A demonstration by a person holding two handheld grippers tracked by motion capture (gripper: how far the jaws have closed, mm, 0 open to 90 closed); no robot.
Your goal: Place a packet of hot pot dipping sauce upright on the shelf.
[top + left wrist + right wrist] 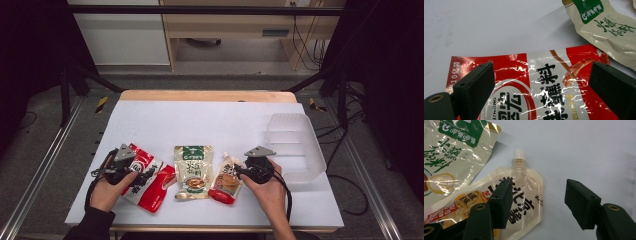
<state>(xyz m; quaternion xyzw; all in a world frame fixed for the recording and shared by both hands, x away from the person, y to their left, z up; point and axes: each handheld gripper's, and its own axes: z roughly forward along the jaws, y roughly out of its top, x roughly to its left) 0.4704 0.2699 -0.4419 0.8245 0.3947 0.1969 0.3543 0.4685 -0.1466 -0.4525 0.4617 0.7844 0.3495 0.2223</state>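
Now we see red sachet point(544, 90) under left gripper point(541, 85), jaws wide, empty; spout pouch point(521, 195) beneath right gripper point(537, 202), half-open, holding nothing.

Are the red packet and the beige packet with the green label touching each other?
Touching: in the high view the red packet meets the beige packet at its lower left edge.

left gripper point(134, 172): jaws wide apart, low | right gripper point(239, 172): jaws apart, low

A: Red sachet point(554, 95), near left — legible markings?
B: "10亿袋" along its edge, partial Latin "NHONG", large black Chinese characters.
A: Beige pouch point(451, 157), centre?
B: Green label, white Chinese characters; details unreadable.
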